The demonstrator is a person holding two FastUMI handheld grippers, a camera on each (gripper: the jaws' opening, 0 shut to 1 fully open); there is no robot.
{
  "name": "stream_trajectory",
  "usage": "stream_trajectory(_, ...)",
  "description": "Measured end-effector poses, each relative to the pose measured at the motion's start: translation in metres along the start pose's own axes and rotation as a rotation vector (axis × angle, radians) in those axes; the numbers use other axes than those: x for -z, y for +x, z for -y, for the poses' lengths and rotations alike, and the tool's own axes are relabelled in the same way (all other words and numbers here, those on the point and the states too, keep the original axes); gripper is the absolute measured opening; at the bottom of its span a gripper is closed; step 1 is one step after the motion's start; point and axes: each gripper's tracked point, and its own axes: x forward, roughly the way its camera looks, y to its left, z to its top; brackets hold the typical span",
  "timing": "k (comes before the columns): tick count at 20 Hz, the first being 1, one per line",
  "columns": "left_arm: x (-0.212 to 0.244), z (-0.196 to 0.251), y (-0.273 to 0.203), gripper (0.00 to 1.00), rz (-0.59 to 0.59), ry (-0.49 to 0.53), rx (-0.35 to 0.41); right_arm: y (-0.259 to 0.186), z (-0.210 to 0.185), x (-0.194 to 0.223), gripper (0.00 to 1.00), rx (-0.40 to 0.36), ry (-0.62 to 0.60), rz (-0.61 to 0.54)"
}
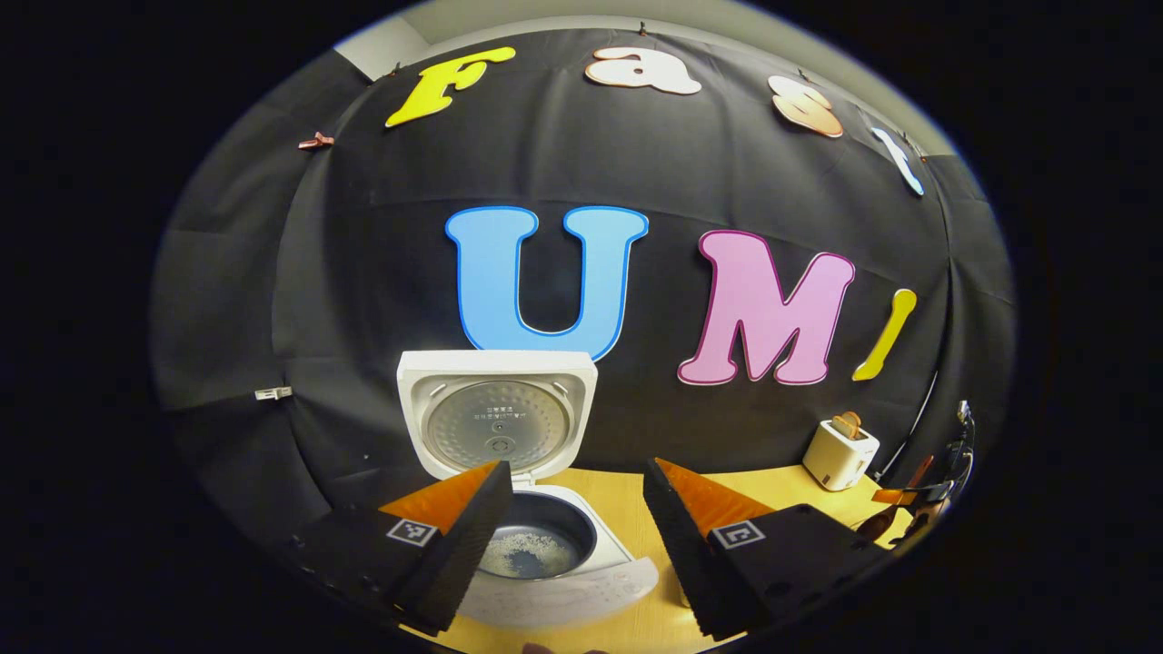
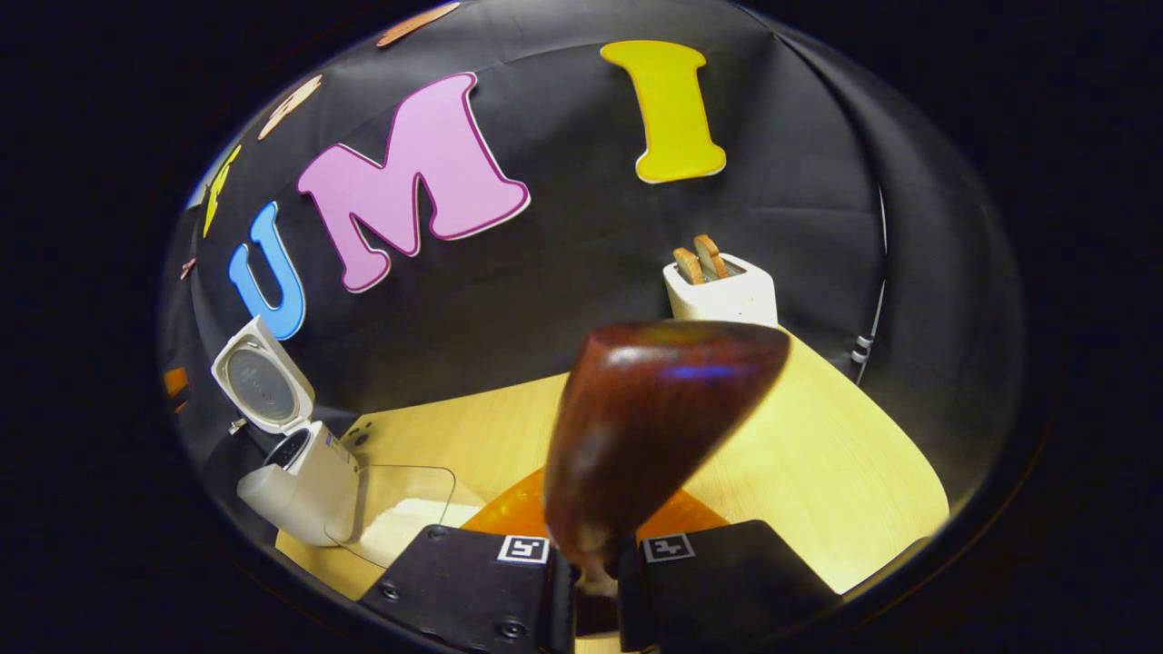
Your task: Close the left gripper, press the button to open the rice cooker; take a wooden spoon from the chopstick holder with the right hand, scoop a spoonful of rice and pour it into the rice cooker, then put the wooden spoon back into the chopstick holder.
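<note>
On the tabletop (image 2: 818, 454): the rice cooker (image 1: 536, 545) stands with its lid (image 1: 498, 413) up, so the button step looks done.
Pot: some rice (image 1: 531, 548) lies inside, so a scoop may already be in.
Spoon: the wooden spoon (image 2: 650, 427) is pinched at its neck in the right claw (image 2: 595, 581).
Spoon direction: its long line runs up and away from the claw, bowl end on top.
Left claw (image 1: 572, 531): wide, holding nothing, near the cooker.
Left to do: put the spoon back in its holder.
</note>
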Motion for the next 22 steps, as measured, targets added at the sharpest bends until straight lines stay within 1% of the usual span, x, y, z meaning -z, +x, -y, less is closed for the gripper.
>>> stream_trajectory(3, 0.0, 0.004, -0.001, 0.94, -0.006, -0.002, -0.009, 0.009, 0.007, 0.016, 0.22, 0.007, 0.004, -0.035)
stream_trajectory(7, -0.001, 0.006, -0.004, 0.94, -0.01, 0.011, -0.017, 0.015, 0.015, 0.03, 0.24, 0.02, -0.03, -0.071)
stream_trajectory(8, -0.001, 0.005, -0.005, 0.94, -0.01, 0.014, -0.02, 0.017, 0.017, 0.031, 0.1, 0.025, -0.027, -0.069)
stream_trajectory(9, -0.002, 0.004, -0.005, 0.94, -0.009, 0.014, -0.022, 0.016, 0.021, 0.027, 0.14, 0.036, -0.026, -0.063)
stream_trajectory(10, -0.003, 0.003, -0.005, 0.94, -0.007, 0.013, -0.024, 0.017, 0.026, 0.025, 0.34, 0.049, -0.025, -0.057)
stream_trajectory(13, -0.009, 0.003, -0.002, 0.94, 0.006, 0.012, -0.025, 0.011, 0.035, 0.021, 0.45, 0.075, -0.022, -0.046)
stream_trajectory(14, -0.011, 0.003, 0.0, 0.94, 0.012, 0.014, -0.023, 0.007, 0.036, 0.019, 0.66, 0.079, -0.023, -0.044)
stream_trajectory(15, -0.017, 0.003, 0.003, 0.94, 0.024, 0.017, -0.021, 0.003, 0.038, 0.015, 0.75, 0.084, -0.018, -0.035)
stream_trajectory(16, -0.024, 0.003, 0.008, 0.94, 0.041, 0.02, -0.017, -0.003, 0.038, 0.011, 0.82, 0.087, -0.013, -0.023)
stream_trajectory(17, -0.034, 0.002, 0.013, 0.94, 0.059, 0.023, -0.015, -0.009, 0.038, 0.007, 0.88, 0.091, -0.005, -0.009)
stream_trajectory(20, -0.071, -0.008, 0.035, 0.93, 0.136, 0.039, -0.025, -0.03, 0.041, -0.007, 0.93, 0.106, 0.01, 0.033)
stream_trajectory(21, -0.085, -0.015, 0.044, 0.93, 0.158, 0.043, -0.037, -0.038, 0.04, -0.011, 0.95, 0.112, 0.017, 0.045)
stream_trajectory(22, -0.096, -0.024, 0.054, 0.94, 0.176, 0.048, -0.056, -0.046, 0.04, -0.016, 0.95, 0.119, 0.026, 0.058)
